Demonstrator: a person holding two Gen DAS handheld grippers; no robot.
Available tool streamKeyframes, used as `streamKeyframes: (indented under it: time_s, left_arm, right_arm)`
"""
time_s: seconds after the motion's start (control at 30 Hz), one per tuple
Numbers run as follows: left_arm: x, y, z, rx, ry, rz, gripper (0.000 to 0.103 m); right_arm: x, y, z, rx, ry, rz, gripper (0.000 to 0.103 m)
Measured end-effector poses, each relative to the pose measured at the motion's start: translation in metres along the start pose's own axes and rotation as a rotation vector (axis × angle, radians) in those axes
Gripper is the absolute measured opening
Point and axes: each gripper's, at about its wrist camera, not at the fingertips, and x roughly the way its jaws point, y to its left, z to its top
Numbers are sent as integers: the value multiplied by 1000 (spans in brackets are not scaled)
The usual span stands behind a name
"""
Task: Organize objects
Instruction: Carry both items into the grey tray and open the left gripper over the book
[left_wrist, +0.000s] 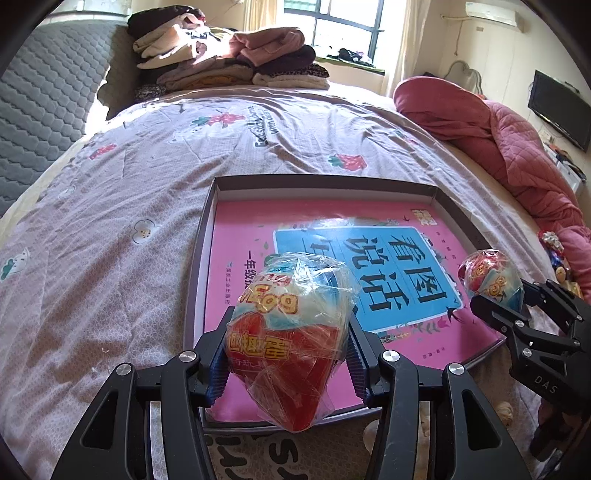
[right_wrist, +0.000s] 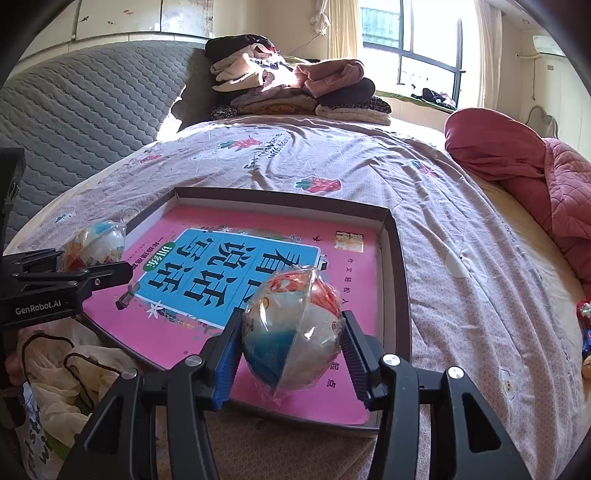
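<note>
left hand-held gripper (left_wrist: 288, 354): clamped on wrapped toy egg (left_wrist: 291, 332), held over near edge of shallow box (left_wrist: 207, 236) | right hand-held gripper (right_wrist: 291, 350): gripping second wrapped egg (right_wrist: 291, 328) above box's near right | box: on bed (left_wrist: 129, 206), pink book (left_wrist: 240, 240) inside | folded clothes (left_wrist: 229, 55): far end

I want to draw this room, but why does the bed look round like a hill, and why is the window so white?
Left wrist view: the fisheye lens bends the bed into a dome, dark corners ring the picture, and daylight washes out the window. Right wrist view: same bulge; sun glares on the folded clothes, and the wrapped egg shines with plastic reflections.
</note>
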Motion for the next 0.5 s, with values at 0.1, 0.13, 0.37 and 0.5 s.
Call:
streamKeyframes:
  time_s: [0.1, 0.13, 0.37, 0.5]
  left_arm:
    - [4, -3, -2, 14, 8, 4, 55]
    - [6, -4, -3, 17, 15, 3, 55]
    - [14, -5, -8, 28, 37, 20, 55]
    - [18, -6, -9, 33, 48, 34, 55]
  right_arm:
    - [4, 0, -1, 5, 17, -6, 51]
    - [6, -1, -2, 7, 21, -10, 51]
    - [7, -4, -5, 16, 23, -26, 52]
    - [7, -5, -5, 21, 26, -28, 52]
